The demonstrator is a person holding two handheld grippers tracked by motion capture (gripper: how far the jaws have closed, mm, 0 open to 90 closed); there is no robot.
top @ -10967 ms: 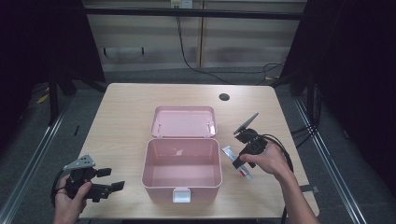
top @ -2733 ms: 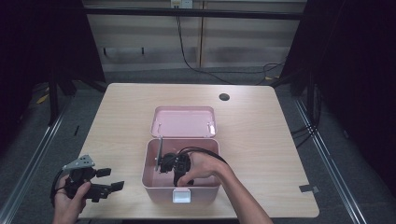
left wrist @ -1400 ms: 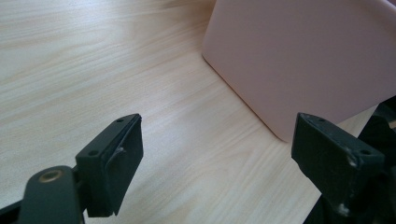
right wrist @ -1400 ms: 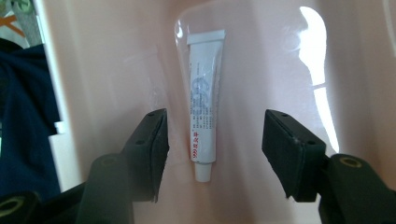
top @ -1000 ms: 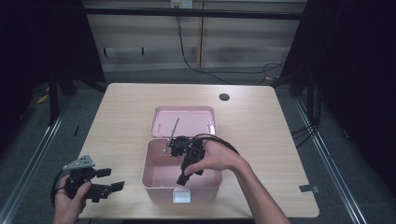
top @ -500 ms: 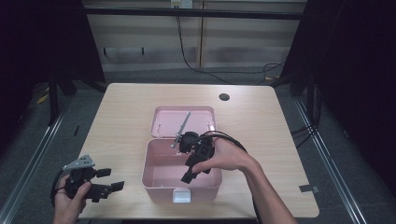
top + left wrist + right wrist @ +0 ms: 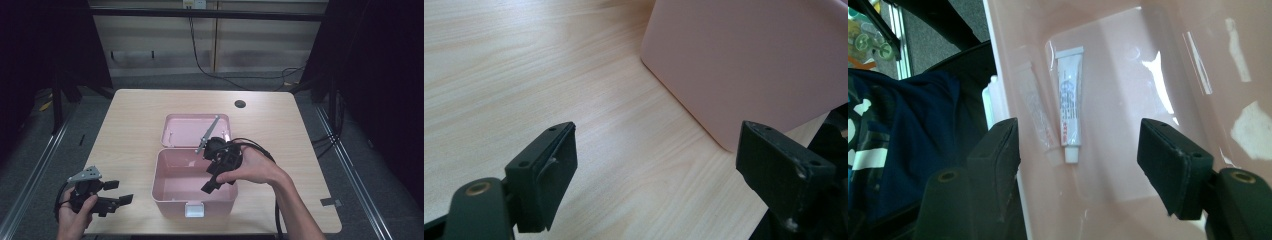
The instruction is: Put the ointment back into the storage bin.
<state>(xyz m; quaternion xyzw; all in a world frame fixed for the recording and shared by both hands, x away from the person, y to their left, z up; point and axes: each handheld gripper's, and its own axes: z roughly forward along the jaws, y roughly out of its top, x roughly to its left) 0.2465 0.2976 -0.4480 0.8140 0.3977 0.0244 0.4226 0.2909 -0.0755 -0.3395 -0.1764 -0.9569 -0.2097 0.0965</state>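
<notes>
From the high view you see your right gripper (image 7: 218,175) above the right part of the open pink box (image 7: 172,200), but the floor of the box looks bare there. The right gripper view gives what the high view hides: a small white tube (image 7: 1069,102) lies flat on the box floor, close along one wall, with its cap towards the camera. The wall mirrors it faintly. In the left gripper view you see the outer wall of the pink box just ahead of the jaws, and the wood under them.

The table (image 7: 135,120) is light wood with a dark round hole (image 7: 240,104) near its far edge. The lid (image 7: 182,130) of the box lies open behind it, flat on the table. Around the table the room is dark, with a pale wall panel and cables at the back and a metal rail on the floor at each side.

Your right gripper has just been opening its jaws; they stand wide apart with nothing between the pads, and the tube lies below and beyond them, not touched. Your left gripper (image 7: 114,194) rests at the near left of the table, beside the box, its jaws also apart and holding nothing.
</notes>
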